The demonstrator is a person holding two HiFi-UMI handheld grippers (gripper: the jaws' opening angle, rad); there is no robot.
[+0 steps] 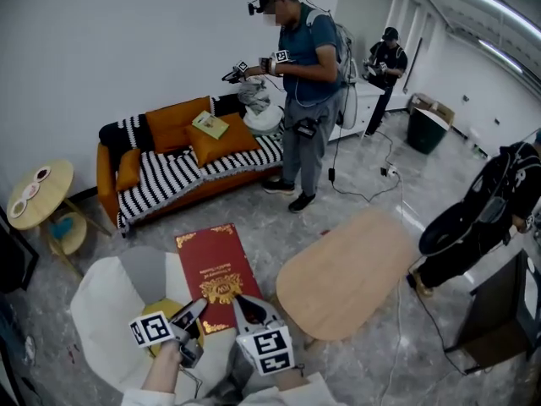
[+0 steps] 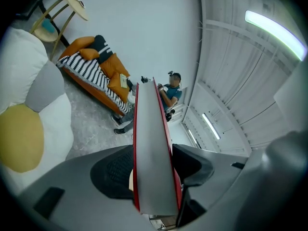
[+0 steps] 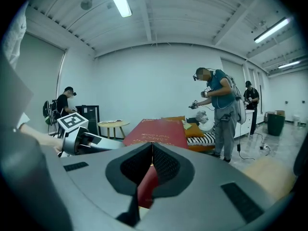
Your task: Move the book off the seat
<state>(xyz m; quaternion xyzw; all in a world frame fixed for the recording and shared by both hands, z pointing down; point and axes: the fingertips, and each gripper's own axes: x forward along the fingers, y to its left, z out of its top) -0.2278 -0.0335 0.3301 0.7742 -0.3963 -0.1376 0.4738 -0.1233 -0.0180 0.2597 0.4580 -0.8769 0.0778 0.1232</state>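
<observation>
I hold the red book (image 1: 213,265) at lower centre with 2 grips: the left gripper (image 1: 194,311) and right gripper (image 1: 241,304) fingers both clamp its near edge, sharing its weight so it hangs level, seemingly clear of the white seat (image 1: 97,307).

Gold lettering on book (image 1: 211,260) illegible

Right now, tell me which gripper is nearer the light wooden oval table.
Right. The right gripper grips the red hardcover book beside the light wooden oval table; the left gripper grips it farther off, over the white chair.
</observation>
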